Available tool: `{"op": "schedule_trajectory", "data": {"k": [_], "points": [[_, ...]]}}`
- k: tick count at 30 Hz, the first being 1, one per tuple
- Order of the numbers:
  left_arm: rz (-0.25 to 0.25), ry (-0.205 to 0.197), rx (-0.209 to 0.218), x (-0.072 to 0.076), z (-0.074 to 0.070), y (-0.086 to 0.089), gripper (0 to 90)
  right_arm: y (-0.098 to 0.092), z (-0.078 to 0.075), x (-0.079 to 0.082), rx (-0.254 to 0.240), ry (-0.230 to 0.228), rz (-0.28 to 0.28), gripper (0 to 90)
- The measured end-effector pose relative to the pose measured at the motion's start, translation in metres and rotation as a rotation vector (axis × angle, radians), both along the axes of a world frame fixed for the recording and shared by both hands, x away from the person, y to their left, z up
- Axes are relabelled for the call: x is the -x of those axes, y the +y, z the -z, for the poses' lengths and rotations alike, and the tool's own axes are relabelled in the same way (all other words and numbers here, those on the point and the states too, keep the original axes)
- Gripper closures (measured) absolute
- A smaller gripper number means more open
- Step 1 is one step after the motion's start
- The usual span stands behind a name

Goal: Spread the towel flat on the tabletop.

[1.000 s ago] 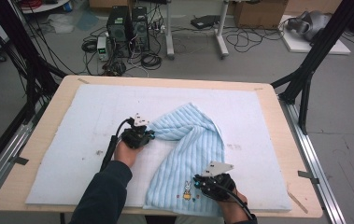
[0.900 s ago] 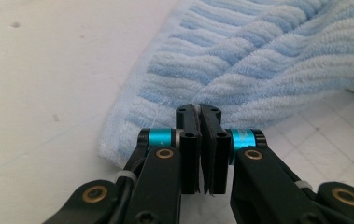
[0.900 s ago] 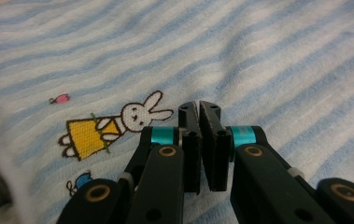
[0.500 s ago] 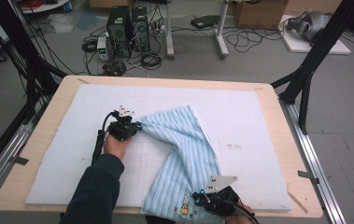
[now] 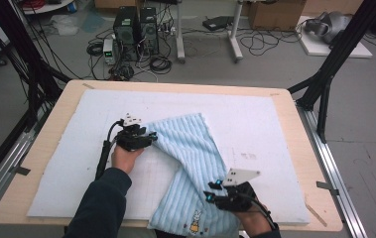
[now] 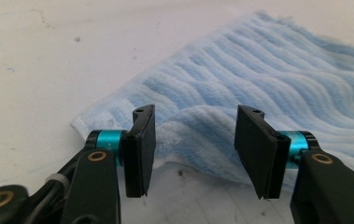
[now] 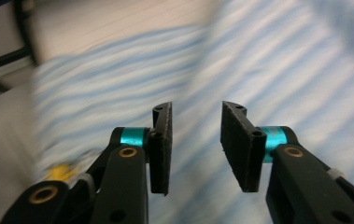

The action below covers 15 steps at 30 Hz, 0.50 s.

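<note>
A: Report the position of the towel (image 5: 190, 168).

B: The light blue striped towel lies folded on the white mat (image 5: 275, 129) that covers the surface (image 5: 66, 106). It runs from the middle of the surface down to the near edge, right of centre. A small cartoon patch sits at its near end.

A: State of the left claw (image 5: 148, 137)?

B: It is at the towel's far left corner. The jaws have just been opening. They stand apart, with a fold of the towel between them, and the pads do not press on it.

A: State of the right claw (image 5: 210, 191)?

B: It is over the towel's near end, close to the near edge. The jaws have just been opening. They stand partly apart, with nothing gripped.
</note>
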<state>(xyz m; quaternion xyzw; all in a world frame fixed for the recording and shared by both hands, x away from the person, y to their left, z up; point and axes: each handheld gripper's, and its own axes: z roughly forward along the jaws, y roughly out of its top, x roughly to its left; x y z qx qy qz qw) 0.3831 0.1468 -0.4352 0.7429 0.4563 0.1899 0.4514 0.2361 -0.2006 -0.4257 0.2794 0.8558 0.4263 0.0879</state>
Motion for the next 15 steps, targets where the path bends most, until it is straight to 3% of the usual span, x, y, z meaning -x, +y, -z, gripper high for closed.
{"op": "schedule_trajectory", "data": {"k": [2, 7, 11, 15], "points": [[0.025, 0.001, 0.019, 0.006, -0.001, 0.002, 47.5, -0.002, -0.002, -0.018, 0.030, -0.036, 0.076, 55.7], [0.068, -0.013, 0.018, 0.021, 0.000, 0.006, 46.2, -0.001, -0.003, -0.062, 0.114, -0.059, 0.193, 45.6], [0.119, -0.005, 0.031, 0.032, -0.001, 0.007, 44.5, 0.003, -0.005, -0.090, 0.181, -0.075, 0.256, 45.6], [0.161, -0.012, 0.032, 0.041, 0.001, 0.004, 46.3, 0.005, -0.003, -0.105, 0.231, -0.073, 0.272, 55.3]]}}
